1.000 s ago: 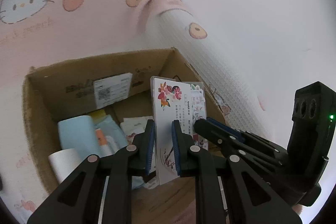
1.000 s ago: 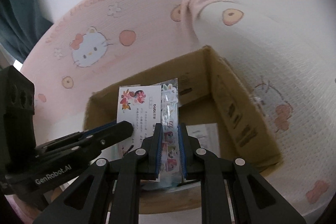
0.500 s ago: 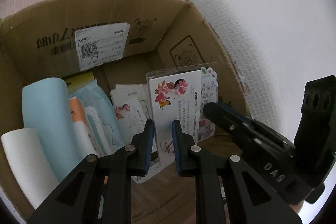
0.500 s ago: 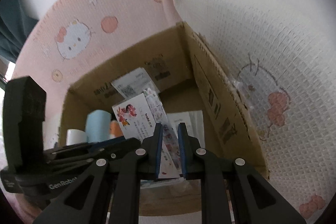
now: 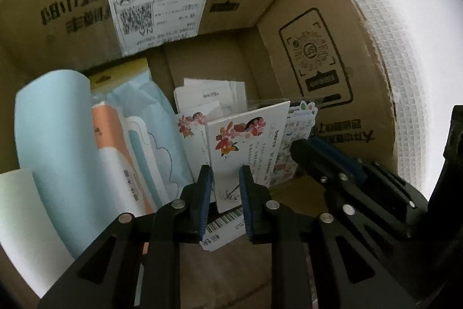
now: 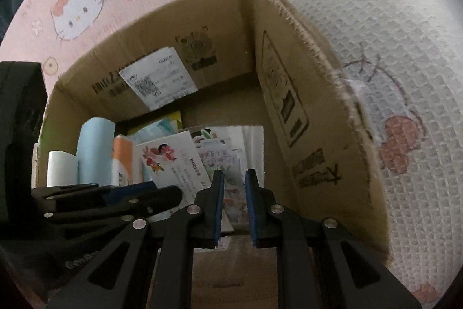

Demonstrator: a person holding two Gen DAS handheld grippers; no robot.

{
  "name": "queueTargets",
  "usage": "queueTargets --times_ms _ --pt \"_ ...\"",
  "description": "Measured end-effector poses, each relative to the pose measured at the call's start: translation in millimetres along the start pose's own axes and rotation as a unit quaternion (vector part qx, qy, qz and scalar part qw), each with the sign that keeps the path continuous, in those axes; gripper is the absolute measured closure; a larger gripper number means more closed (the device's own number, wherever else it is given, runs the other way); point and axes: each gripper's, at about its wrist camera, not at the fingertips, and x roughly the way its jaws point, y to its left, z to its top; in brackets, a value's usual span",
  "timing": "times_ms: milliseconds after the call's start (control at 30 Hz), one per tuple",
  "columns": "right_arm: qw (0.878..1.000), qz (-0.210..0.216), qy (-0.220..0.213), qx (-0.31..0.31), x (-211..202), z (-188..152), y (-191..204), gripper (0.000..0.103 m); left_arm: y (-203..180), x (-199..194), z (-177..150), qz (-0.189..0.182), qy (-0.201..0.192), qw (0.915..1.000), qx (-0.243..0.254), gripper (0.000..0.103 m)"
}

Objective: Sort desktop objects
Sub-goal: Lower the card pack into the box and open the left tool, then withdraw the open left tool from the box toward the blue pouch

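Observation:
An open cardboard box [image 5: 318,48] [image 6: 231,28] fills both views. Inside it, my left gripper [image 5: 225,178] is shut on a white card pack with a flower print [image 5: 249,146] [image 6: 170,155], held upright and tilted a little. To its right, my right gripper [image 6: 233,187] is shut on a clear sleeve of colourful stickers [image 6: 222,158] [image 5: 298,120]. The two packs stand side by side, close to touching. The right gripper's tip [image 5: 301,146] shows in the left wrist view, and the left gripper's tip [image 6: 170,193] shows in the right wrist view.
The box's left side holds a pale blue roll [image 5: 52,120], a white roll [image 5: 17,207] and an orange-topped packet [image 5: 107,129]. Loose cards [image 5: 208,94] lie on its floor. A shipping label [image 5: 156,13] hangs on the back wall. A pink cartoon-cat blanket [image 6: 78,5] surrounds the box.
Both grippers have moved forward and down into the box, carrying the card pack and the sticker sleeve. The box's contents now loom much closer.

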Motion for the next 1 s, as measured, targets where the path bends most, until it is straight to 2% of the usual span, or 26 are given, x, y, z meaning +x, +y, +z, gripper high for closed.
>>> queueTargets --times_ms 67,200,267,500,700,833,1000 --pt "1.0 -0.008 0.012 -0.005 6.4 0.5 0.9 0.091 2.0 -1.2 1.5 0.001 -0.004 1.0 -0.004 0.08" --pt "1.0 -0.008 0.022 0.004 10.5 3.6 -3.5 0.089 8.0 -0.6 5.0 0.012 -0.003 0.9997 -0.019 0.063" --pt "1.0 -0.008 0.026 0.008 10.4 5.9 -5.1 0.083 10.3 -1.6 5.4 0.011 -0.003 0.9996 -0.025 0.063" --pt "1.0 0.0 0.024 0.017 1.1 7.7 -5.7 0.077 10.9 -9.9 3.2 0.012 -0.008 0.9997 -0.022 0.062" --pt "1.0 -0.014 0.008 0.016 -23.4 5.4 2.3 0.063 5.7 -40.4 -7.9 0.014 -0.042 0.999 0.002 0.06" --pt "0.999 -0.031 -0.015 0.001 -51.6 2.8 19.7 0.062 2.8 -63.0 -16.6 0.016 -0.065 0.9976 0.019 0.059" --pt "0.998 -0.048 -0.044 -0.019 -90.4 -2.8 48.3 0.058 7.3 -104.4 -32.7 -0.004 -0.1 0.9945 0.03 0.059"
